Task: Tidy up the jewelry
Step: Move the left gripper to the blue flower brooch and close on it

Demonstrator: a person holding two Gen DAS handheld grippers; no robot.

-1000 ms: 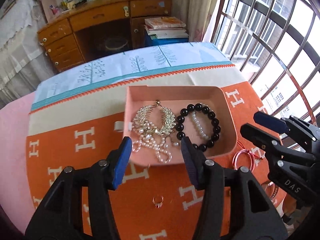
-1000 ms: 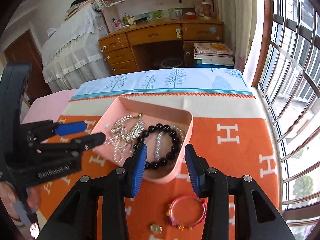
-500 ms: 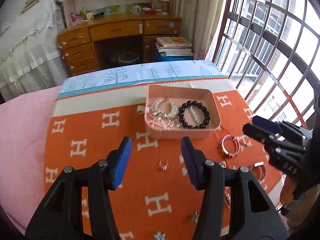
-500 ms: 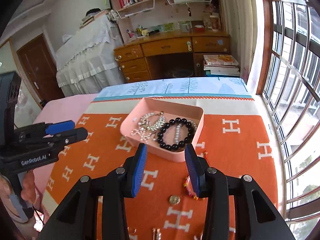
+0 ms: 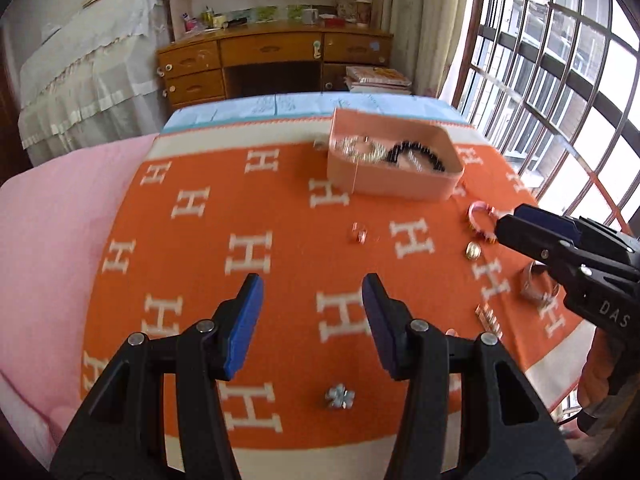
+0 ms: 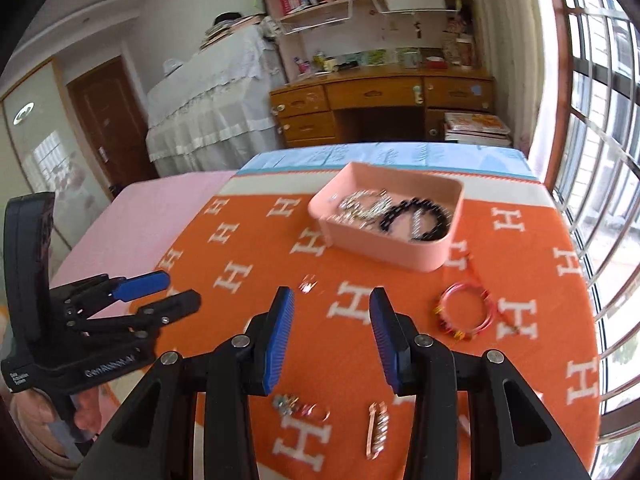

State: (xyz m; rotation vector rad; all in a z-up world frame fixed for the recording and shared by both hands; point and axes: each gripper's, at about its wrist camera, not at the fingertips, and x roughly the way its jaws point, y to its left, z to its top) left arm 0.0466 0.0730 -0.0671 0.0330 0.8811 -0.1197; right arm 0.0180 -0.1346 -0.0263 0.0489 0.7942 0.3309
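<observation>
Orange blanket (image 6: 248, 360) with white H letters, spread over the table; pink tray (image 6: 424, 258) toward its far side. Already in the tray: black bead bracelet (image 6: 416, 220), a silvery tangle of chain and pearls (image 6: 362, 204) beside it. So, partly done.

Still loose on the blanket, well apart from the tray: pink cord bracelet (image 6: 466, 312) on the window side, small ring (image 5: 359, 235) nearer the middle, gold bead or charm (image 5: 473, 250), silver ring-like piece (image 5: 534, 285) half hidden behind the right gripper, rose-gold hair clip (image 6: 378, 428), silver flower piece (image 5: 339, 397) at the near edge, small cluster of charms (image 6: 298, 404) low in the right wrist view. Blurred and too small to name more closely.

Left gripper (image 5: 312, 312): jaws parted, nothing between the blue pads, hanging over bare blanket. Right gripper (image 6: 332, 336): likewise parted and empty, above the blanket between the ring and the cord bracelet.

By judgement, about a third along: several small pieces left to lift and drop in the tray, none yet in hand. Small flat pieces on soft cloth likely fiddly to pinch.
</observation>
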